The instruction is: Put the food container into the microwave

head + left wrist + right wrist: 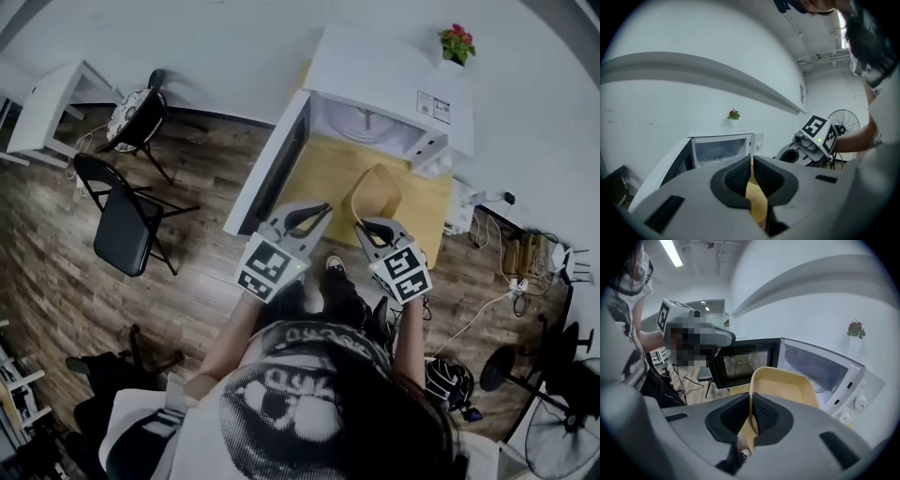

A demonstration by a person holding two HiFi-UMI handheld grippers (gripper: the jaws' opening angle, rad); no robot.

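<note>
The white microwave [375, 84] stands on a yellow table [323, 178] with its door [272, 173] swung open to the left. Its cavity [820, 369] shows nothing inside. My right gripper [372, 228] is shut on the rim of the yellow food container [373, 171] and holds it over the table in front of the opening. In the right gripper view the container [783, 387] sticks out past the jaws [751, 401], tilted. My left gripper [314, 214] hovers beside it, apart from the container, jaws together with nothing held. Only a yellow sliver shows between its pads [752, 164].
A small pot of red flowers [457, 42] sits on top of the microwave. A black folding chair [127, 220] and a white desk [47, 108] stand on the wood floor at the left. Cables [525, 258] and a floor fan [562, 431] are at the right.
</note>
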